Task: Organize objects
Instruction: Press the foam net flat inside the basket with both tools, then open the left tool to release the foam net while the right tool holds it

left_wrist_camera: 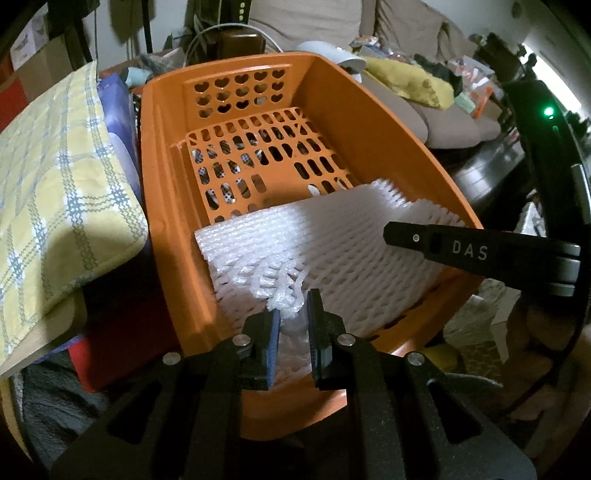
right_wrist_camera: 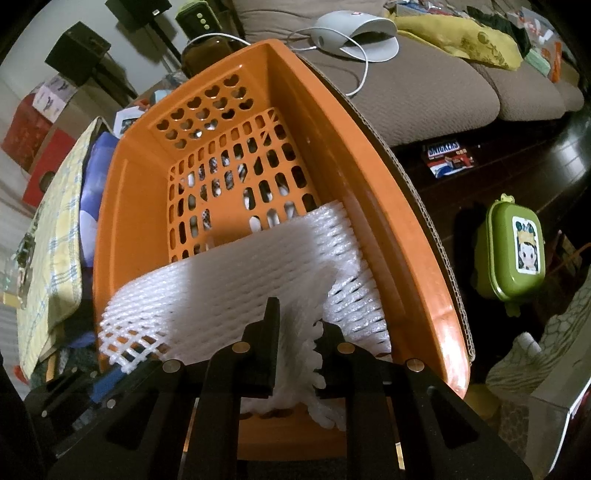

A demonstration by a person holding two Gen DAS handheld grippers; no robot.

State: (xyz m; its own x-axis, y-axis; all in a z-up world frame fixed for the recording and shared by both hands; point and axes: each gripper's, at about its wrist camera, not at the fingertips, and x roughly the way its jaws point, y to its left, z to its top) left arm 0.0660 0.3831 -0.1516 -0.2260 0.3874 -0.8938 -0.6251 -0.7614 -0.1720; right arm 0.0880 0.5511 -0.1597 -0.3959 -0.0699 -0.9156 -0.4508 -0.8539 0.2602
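An orange plastic basket (left_wrist_camera: 166,155) with heart-shaped holes in its far wall holds a sheet of white foam netting (left_wrist_camera: 332,236) in its near half. My left gripper (left_wrist_camera: 291,314) is shut on the near edge of the netting, which bunches between its pads. In the right wrist view the same basket (right_wrist_camera: 369,192) and netting (right_wrist_camera: 229,280) appear. There my right gripper (right_wrist_camera: 295,332) is shut on a pinched fold of the netting near the basket's near right corner. The right gripper's black body (left_wrist_camera: 480,251) reaches in from the right in the left wrist view.
A yellow checked cloth (left_wrist_camera: 55,192) lies left of the basket over blue and red items. Beyond and to the right stand a brown sofa (right_wrist_camera: 443,81) with a white device (right_wrist_camera: 354,33) and cable. A green lidded box (right_wrist_camera: 513,254) and a Snickers pack (right_wrist_camera: 447,155) sit on the dark floor.
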